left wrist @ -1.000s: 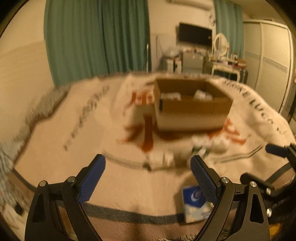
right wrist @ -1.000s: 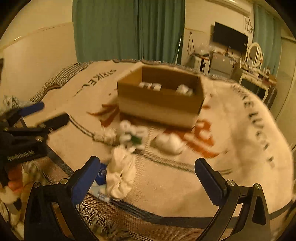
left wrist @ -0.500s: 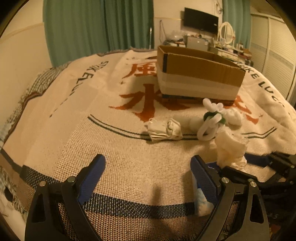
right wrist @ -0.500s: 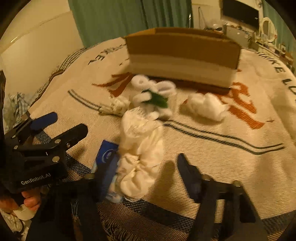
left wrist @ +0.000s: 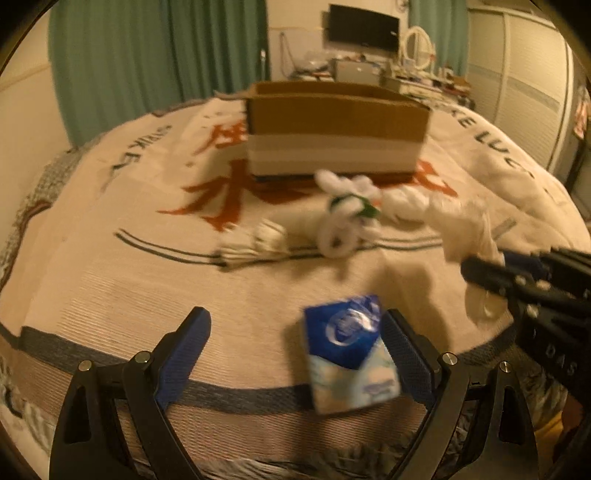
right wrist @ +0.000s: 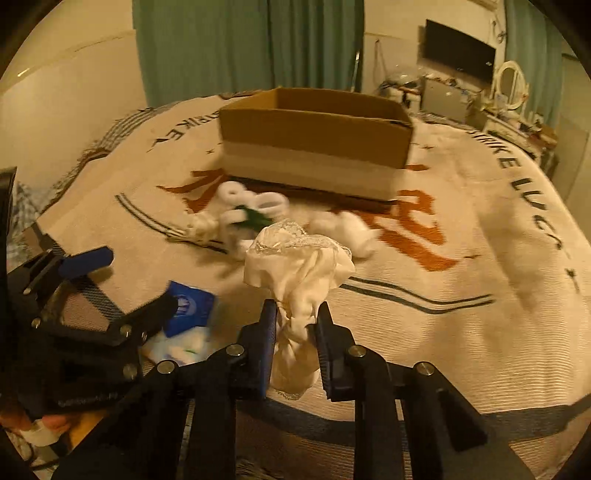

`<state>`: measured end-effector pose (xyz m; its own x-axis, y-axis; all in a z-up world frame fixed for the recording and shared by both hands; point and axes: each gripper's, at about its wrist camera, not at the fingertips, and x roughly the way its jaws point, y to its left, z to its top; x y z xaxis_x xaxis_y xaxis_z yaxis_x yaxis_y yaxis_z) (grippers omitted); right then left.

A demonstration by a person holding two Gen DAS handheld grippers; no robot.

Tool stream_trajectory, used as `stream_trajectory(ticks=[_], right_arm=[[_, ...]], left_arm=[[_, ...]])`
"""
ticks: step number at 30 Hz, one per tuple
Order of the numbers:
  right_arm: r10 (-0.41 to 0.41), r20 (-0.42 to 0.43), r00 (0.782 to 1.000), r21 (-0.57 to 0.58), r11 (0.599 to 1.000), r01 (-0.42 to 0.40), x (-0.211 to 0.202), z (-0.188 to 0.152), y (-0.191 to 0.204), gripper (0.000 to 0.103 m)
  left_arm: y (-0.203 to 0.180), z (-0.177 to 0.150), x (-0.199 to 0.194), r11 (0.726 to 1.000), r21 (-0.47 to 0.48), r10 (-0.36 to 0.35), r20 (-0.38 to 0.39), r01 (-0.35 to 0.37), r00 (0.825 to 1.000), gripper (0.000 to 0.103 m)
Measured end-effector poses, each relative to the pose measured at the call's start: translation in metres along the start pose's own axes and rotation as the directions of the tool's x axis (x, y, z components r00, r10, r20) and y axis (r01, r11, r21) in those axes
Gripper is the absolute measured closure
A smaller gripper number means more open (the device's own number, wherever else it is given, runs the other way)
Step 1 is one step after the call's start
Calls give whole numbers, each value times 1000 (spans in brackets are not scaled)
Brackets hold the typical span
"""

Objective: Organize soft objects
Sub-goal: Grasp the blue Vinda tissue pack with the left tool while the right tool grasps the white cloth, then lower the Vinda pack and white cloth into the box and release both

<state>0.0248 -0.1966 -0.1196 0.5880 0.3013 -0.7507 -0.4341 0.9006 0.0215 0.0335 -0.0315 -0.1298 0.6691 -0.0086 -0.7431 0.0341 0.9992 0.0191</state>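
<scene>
My right gripper (right wrist: 295, 317) is shut on a cream lace-trimmed cloth (right wrist: 295, 266) and holds it above the bed; the cloth also shows in the left wrist view (left wrist: 461, 225). My left gripper (left wrist: 295, 332) is open, with a blue-and-white tissue pack (left wrist: 351, 347) lying against its right finger; the pack also shows in the right wrist view (right wrist: 188, 310). A cardboard box (left wrist: 336, 125) stands further back on the bed. In front of the box lie a white plush with green trim (left wrist: 343, 218), a folded white cloth (left wrist: 255, 240) and a white bundle (right wrist: 343, 229).
A cream blanket (left wrist: 110, 266) with red characters and dark stripes covers the bed; its front edge is just below my grippers. Green curtains (left wrist: 155, 55), a TV (left wrist: 364, 27) and a cluttered dresser stand behind, with a wardrobe (left wrist: 532, 85) at right.
My right gripper closed on the cream cloth and lifted it off the blanket. My left gripper shifted right, so the tissue pack now lies between its fingers.
</scene>
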Motion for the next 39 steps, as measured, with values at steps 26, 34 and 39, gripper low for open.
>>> stream_trajectory(ticks=[26, 34, 39], right_arm=[[28, 76, 997, 10, 1000, -29, -37, 22, -11, 83], [-3, 254, 967, -57, 998, 18, -82, 110, -18, 83], [-2, 347, 938, -75, 997, 30, -93, 175, -32, 83]], left_arm=[[-10, 30, -34, 994, 68, -89, 53, 85, 995, 49], [1, 106, -69, 993, 75, -101, 186, 88, 977, 49], [13, 173, -58, 992, 46, -124, 223, 116, 967, 49]])
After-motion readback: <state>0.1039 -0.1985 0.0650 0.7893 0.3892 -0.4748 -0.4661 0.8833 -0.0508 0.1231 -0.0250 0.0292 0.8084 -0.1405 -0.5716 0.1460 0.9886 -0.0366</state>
